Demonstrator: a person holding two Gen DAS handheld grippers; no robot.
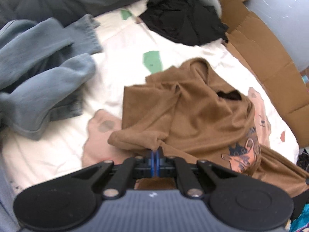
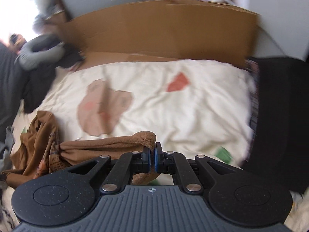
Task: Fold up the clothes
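We find both views smeared by motion, so the print on the brown shirt (image 1: 193, 114) is hard to read, and each claw's grip point is partly hidden by bunched cloth. The left gripper (image 1: 154, 154) is pressed together on a fold of the shirt at its near edge, and the right gripper (image 2: 152, 154) pinches another brown fold, the shirt lying crumpled on the white patterned bedcover (image 1: 123, 38). Only the left view shows the blue-grey sweater (image 1: 42, 73) far left and the black garment (image 1: 183, 19) beyond; only the right view shows the cardboard sheet (image 2: 164, 31) face-on.
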